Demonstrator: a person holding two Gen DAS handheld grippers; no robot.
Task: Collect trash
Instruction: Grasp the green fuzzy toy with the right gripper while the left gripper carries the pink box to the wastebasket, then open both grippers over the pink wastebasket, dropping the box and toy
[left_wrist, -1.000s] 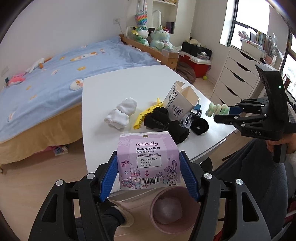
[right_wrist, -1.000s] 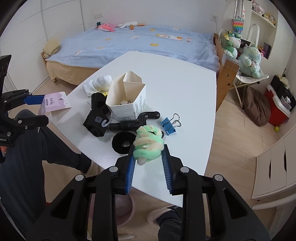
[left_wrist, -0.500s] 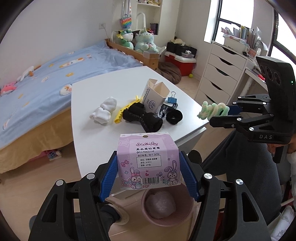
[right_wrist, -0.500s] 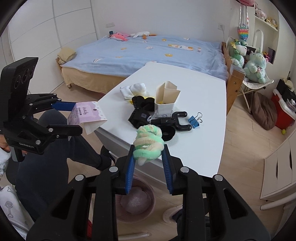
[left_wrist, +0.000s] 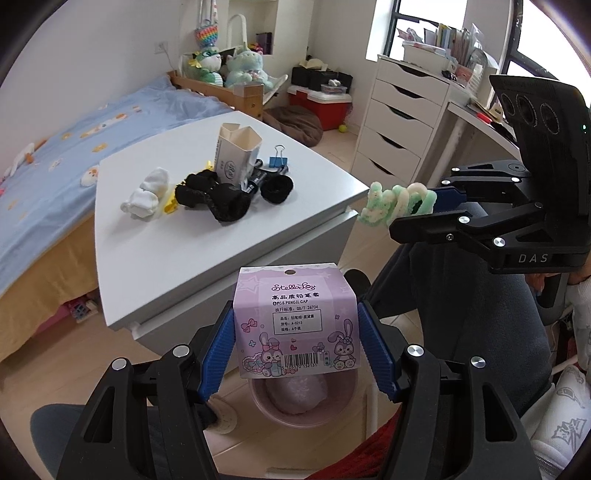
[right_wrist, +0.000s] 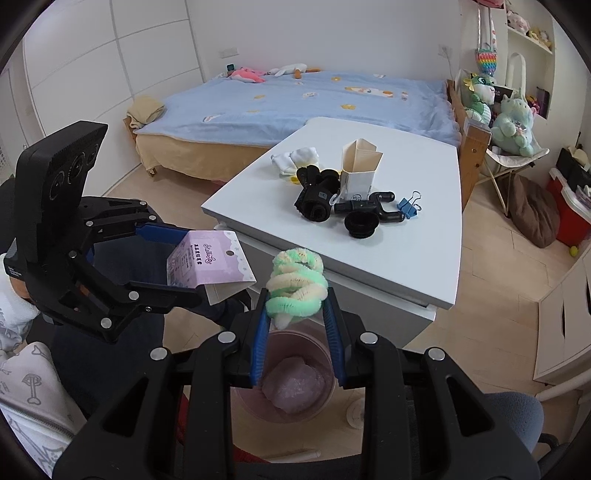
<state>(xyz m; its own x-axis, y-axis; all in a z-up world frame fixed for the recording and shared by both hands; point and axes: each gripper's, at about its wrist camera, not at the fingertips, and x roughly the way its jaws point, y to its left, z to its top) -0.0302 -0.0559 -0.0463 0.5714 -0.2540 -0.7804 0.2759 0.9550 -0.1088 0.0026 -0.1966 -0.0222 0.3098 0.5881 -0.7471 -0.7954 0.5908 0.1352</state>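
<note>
while over pink bin (left_wrist: 303, 410): l tool (left_wrist: 295, 341) w/ box (left_wrist: 297, 321), r tool (right_wrist: 297, 325) w/ scrunchie (right_wrist: 297, 284)

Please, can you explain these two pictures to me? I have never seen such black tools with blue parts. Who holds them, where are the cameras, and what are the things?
There is no robot here. A person holds one hand tool in each hand, and each tool carries a wide-angle camera that looks forward along its two blue-padded fingers. So each picture is that tool's own view.

In the left view, the left tool grips a purple pencil cap box. In the right view, the right tool grips a green and cream fuzzy coil. Each tool also shows in the other's picture.

Both are above a pink bin on the floor, apparently for the trash.

On the white table lie an open paper carton, white socks, black items and a blue binder clip.
</note>
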